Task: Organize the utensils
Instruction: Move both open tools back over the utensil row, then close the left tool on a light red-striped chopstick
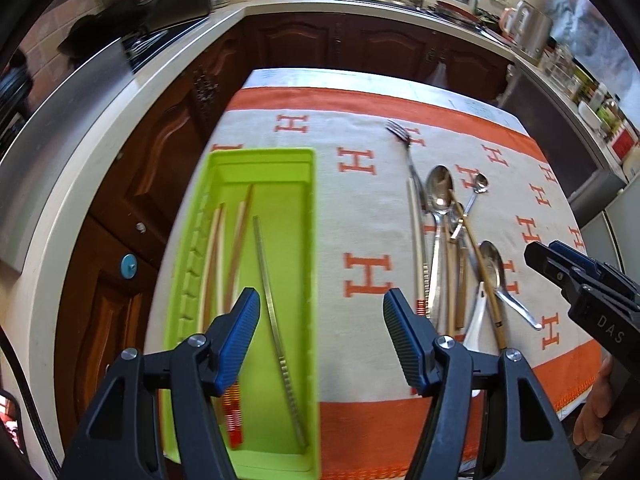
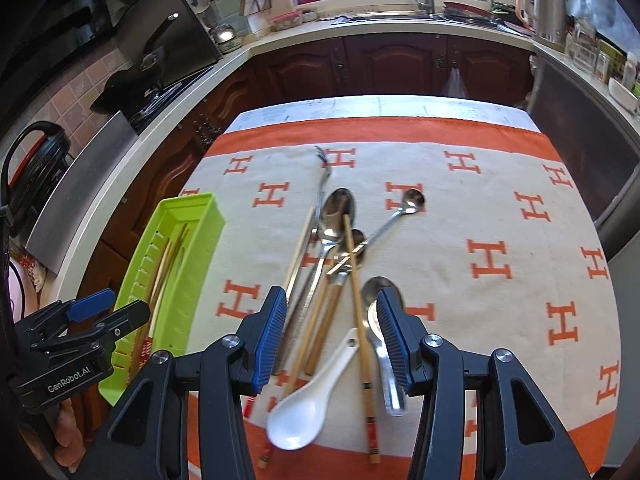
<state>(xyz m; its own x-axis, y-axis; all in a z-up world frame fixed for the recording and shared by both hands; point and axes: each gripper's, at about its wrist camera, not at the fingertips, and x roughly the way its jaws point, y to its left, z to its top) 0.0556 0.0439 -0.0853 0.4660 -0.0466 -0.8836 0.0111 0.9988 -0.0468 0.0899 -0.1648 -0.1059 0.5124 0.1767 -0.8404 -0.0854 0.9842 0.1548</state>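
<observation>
We hold both tools with jaws apart and nothing between them: the left gripper (image 1: pixel 320 336) hangs over the lime-green plastic organiser tray (image 1: pixel 308 216), the right gripper (image 2: pixel 332 336) over the loose pile. The tray already holds several wooden chopsticks (image 1: pixel 236 240) and one ridged steel chopstick (image 1: pixel 276 316). We judge the job under way: the steel fork (image 2: pixel 320 184), steel spoons (image 2: pixel 338 212), white ceramic soup spoon (image 2: pixel 308 404) and more chopsticks lie unsorted on the orange-and-cream cloth (image 2: pixel 500 208). Only the right wrist view shows the soup spoon whole; the left shows the tray's contents clearly.

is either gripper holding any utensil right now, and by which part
Nothing is held. The left gripper and right gripper both hang open above the cloth.
</observation>
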